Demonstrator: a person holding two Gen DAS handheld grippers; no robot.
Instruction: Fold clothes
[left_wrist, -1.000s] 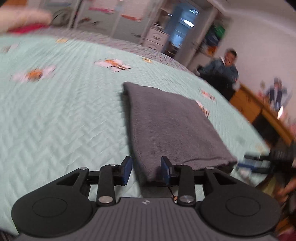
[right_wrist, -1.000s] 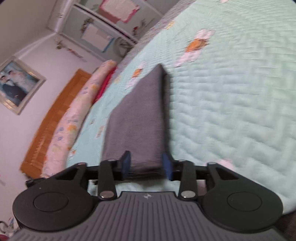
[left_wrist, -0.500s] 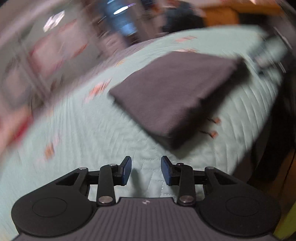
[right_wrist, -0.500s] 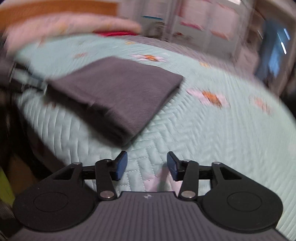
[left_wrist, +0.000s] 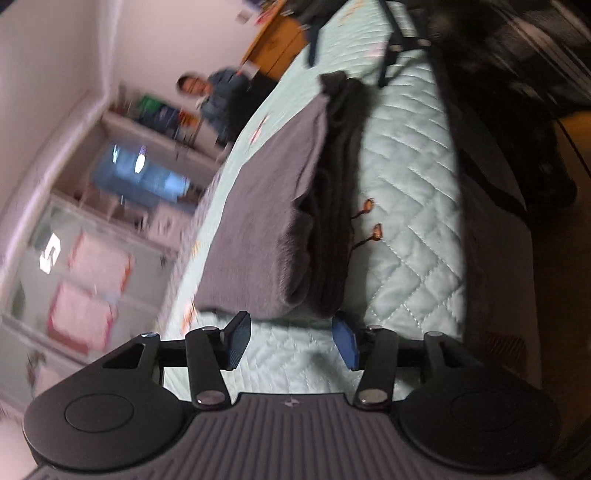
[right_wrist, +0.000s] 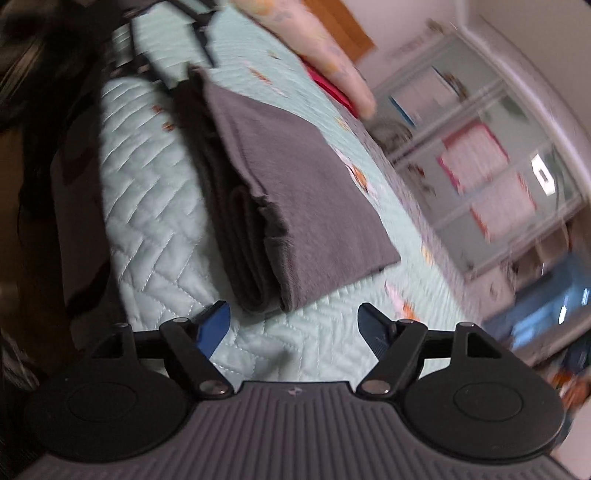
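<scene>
A folded grey garment (left_wrist: 273, 206) lies in a thick flat stack on the mint quilted bedspread (left_wrist: 410, 199); both wrist views are rolled sideways. My left gripper (left_wrist: 291, 343) sits just short of the stack's near end, its jaws opening, nothing between the blue pads (left_wrist: 236, 341). In the right wrist view the same garment (right_wrist: 295, 192) shows its layered edge toward me. My right gripper (right_wrist: 291, 325) hangs just before that end, jaws opening wide, nothing between them.
A person (left_wrist: 218, 99) stands beyond the far side of the bed near shelves. A wardrobe with pink posters (right_wrist: 487, 173) fills the wall. A long pale bolster (right_wrist: 314, 44) and something red lie at the bed's head. Dark straps and a dark bulk (left_wrist: 517, 74) cross the bed's edge.
Both grippers let go of the grey garment's end, drew back a little and rolled about a quarter turn. Their jaws have spread wider, the right one most.
</scene>
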